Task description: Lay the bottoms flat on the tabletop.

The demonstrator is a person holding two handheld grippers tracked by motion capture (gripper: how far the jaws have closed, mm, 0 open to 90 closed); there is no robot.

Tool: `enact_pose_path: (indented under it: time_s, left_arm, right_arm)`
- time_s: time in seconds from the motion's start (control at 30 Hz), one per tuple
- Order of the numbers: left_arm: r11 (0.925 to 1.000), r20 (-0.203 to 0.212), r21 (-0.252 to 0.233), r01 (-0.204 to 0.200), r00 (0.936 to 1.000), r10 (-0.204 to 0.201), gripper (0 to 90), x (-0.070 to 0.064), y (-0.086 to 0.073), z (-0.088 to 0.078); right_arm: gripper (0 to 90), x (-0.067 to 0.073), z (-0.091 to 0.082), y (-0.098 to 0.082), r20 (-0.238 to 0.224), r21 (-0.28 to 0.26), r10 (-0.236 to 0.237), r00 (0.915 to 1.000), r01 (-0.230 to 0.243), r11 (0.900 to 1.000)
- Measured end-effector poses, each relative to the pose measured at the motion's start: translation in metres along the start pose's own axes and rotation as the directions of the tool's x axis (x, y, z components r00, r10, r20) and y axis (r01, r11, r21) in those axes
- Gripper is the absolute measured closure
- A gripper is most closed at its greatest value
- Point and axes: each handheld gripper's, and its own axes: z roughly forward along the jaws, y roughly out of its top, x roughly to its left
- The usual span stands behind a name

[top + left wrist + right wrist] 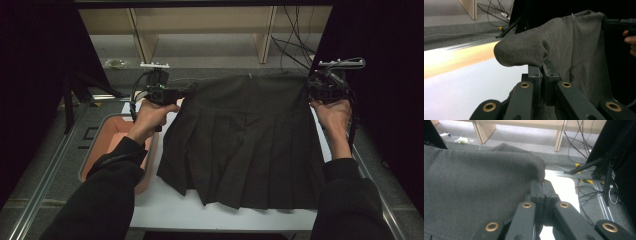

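Sleeves and forearms enter at the bottom of the high view; beyond them the dark pleated skirt (245, 145) lies spread on the white table (165, 207), hem toward the person, waistband at the far edge.

Left gripper (167, 93): jaws pressed together on the waistband's left corner; in the left gripper view the cloth bulges over the closed tips (541, 68).

Right gripper (320, 90): jaws likewise clamped on the right corner, fabric bunched at the tips (541, 185).

Key relation: the waistband runs straight across between the two grippers, long axis left to right, each hand at its own end, neither nearer. The skirt body hangs back from the fingers toward the person. Any lift or fold probably needs both ends moved level.

Pink bin (107, 140) sits left of the table, under the left forearm. Wooden shelf legs (142, 40) and cables behind.
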Motion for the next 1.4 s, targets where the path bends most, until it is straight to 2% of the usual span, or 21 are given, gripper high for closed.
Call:
enact_pose_path:
  time_s: [0.17, 0.3, 0.43, 0.7, 1.13, 1.27, 1.33, 1.4]
  left_arm:
    - [0.9999, 0.003, 0.015, -0.002, 1.0000, 0.002, 85.7, -0.001, -0.003, 0.004]
    - [0.9997, -0.004, 0.024, 0.008, 1.0000, -0.008, 85.4, 0.001, -0.007, 0.008]
    - [0.9997, -0.009, 0.022, 0.013, 0.9999, -0.013, 85.4, 0.005, -0.007, 0.008]
    - [0.9999, -0.007, 0.005, 0.014, 0.9999, -0.014, 85.4, 0.005, -0.002, 0.005]
    - [0.9997, -0.008, 0.019, 0.017, 0.9998, -0.016, 84.6, 0.005, -0.008, 0.014]
    - [0.9997, -0.013, 0.026, 0.006, 0.9999, -0.005, 84.1, 0.005, -0.009, 0.016]
    - [0.9996, -0.038, 0.024, 0.013, 0.9992, -0.012, 81.6, 0.005, -0.009, 0.017]
    - [0.9995, -0.077, 0.021, 0.025, 0.9968, -0.024, 65.2, 0.005, -0.008, 0.019]
  right_arm:
    - [90.0, 0.000, 0.000, 0.001, -0.004, -0.005, 0.014, 0.9999, -0.014, 1.000]
    - [90.0, 0.004, 0.003, -0.001, -0.003, 0.003, 0.004, 1.0000, -0.004, 1.000]
    - [90.0, 0.006, 0.003, 0.003, 0.004, -0.004, -0.024, 0.9997, 0.024, 1.000]
    - [90.0, 0.008, -0.004, 0.016, 0.026, -0.043, -0.040, 0.9989, 0.041, 0.998]
    - [89.8, 0.006, 0.002, 0.007, 0.031, -0.029, -0.038, 0.9988, 0.039, 0.999]
    - [89.6, 0.005, 0.003, 0.004, 0.032, -0.025, -0.032, 0.9990, 0.033, 0.999]
    - [89.2, 0.004, 0.005, 0.003, 0.032, -0.015, -0.029, 0.9991, 0.030, 0.999]
    - [83.5, 0.003, 0.007, 0.002, 0.036, 0.003, -0.025, 0.9990, 0.025, 1.000]
